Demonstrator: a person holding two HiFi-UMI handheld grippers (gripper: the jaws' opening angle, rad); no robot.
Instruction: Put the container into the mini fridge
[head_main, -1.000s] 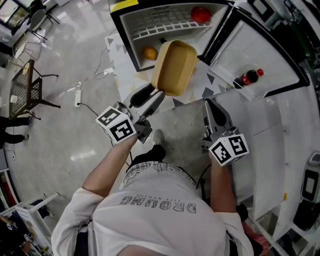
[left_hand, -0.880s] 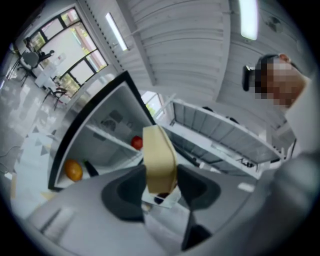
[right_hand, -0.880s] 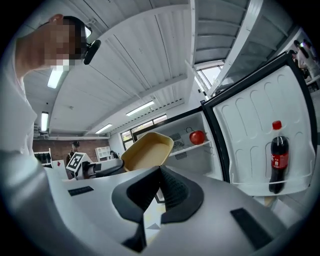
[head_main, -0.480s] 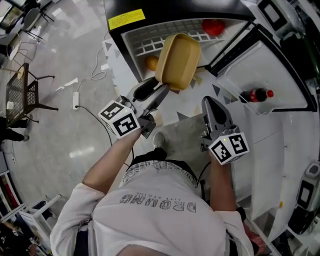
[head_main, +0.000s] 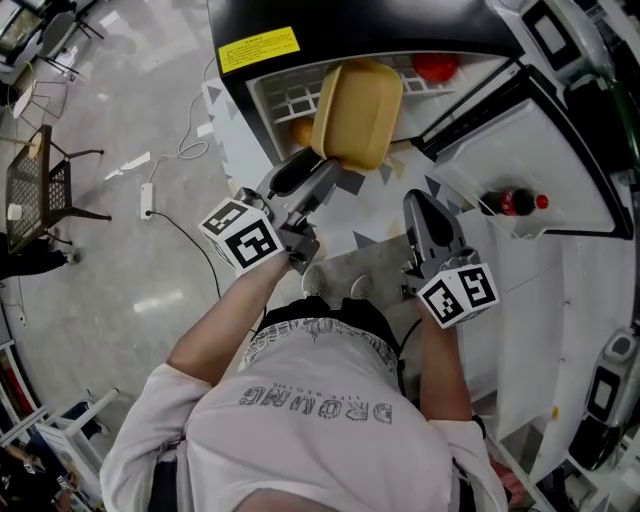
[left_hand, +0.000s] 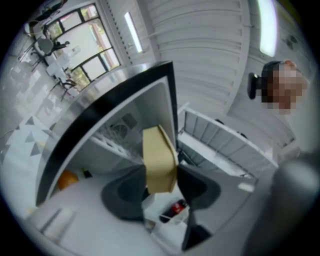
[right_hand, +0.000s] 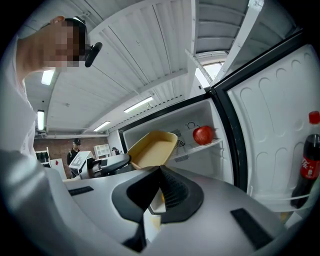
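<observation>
The left gripper (head_main: 325, 172) has its fingers (left_hand: 120, 195) clamped on the rim of a tan rectangular plastic container (head_main: 358, 112). It holds the container tilted on edge in the open front of the black mini fridge (head_main: 400, 22), across the front edge of the white wire shelf (head_main: 290, 98). The right gripper (head_main: 420, 205) hangs nearer the person, fingers (right_hand: 175, 192) pressed together on nothing. The fridge's yellow label (head_main: 258, 47) is too small to read. The script on the red-labelled cola bottle (head_main: 515, 203) in the door (head_main: 540, 140) is also illegible.

Shirt (head_main: 300, 450) — upside-down print ("DRONG"?)
</observation>
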